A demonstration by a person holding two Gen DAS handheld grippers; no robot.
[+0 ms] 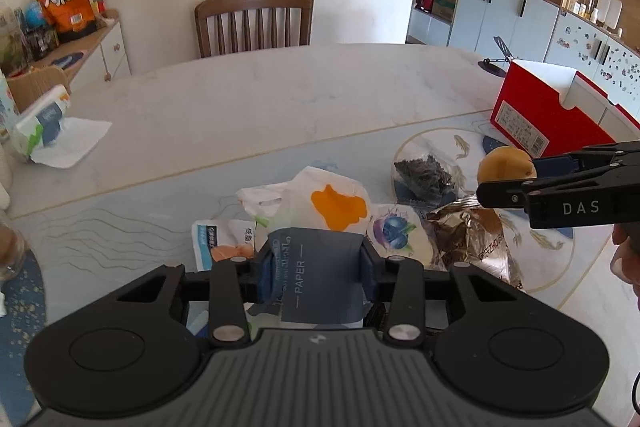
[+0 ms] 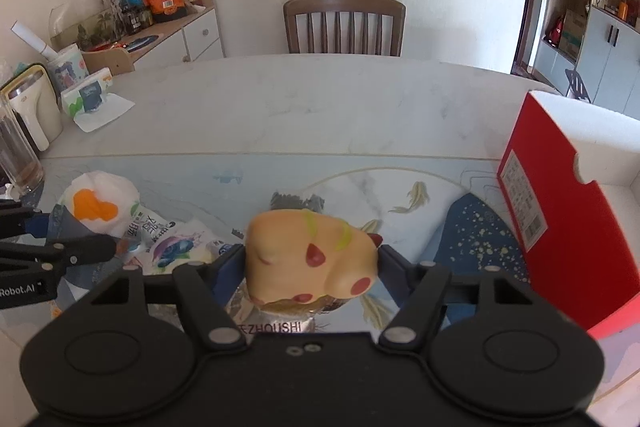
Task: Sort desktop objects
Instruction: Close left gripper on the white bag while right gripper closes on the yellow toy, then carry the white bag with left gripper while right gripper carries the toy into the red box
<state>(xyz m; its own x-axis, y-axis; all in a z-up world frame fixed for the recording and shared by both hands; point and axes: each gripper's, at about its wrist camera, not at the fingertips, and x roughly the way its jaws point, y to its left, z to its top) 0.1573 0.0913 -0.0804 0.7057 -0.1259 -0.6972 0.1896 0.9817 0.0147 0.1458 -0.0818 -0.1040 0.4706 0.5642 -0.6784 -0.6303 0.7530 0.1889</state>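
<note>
My left gripper [image 1: 314, 267] is shut on a blue-grey tissue pack marked PAPER [image 1: 316, 275], with its white and orange end [image 1: 332, 203] sticking forward; it shows at the left in the right wrist view [image 2: 96, 207]. My right gripper [image 2: 312, 259] is shut on a yellow squishy toy with red spots [image 2: 308, 255], held above the mat; in the left wrist view the toy [image 1: 506, 167] shows at the right. Below lie a blueberry packet [image 1: 394, 231], a foil wrapper [image 1: 472, 239] and a bag of dark bits [image 1: 424, 175].
An open red shoebox [image 2: 560, 211] stands at the right on the patterned mat [image 2: 480, 239]. A tissue packet [image 2: 90, 99] lies at the far left of the marble table [image 2: 320, 107]. A glass [image 2: 16, 163] and a white appliance [image 2: 30, 107] stand left. A chair [image 2: 344, 27] is behind.
</note>
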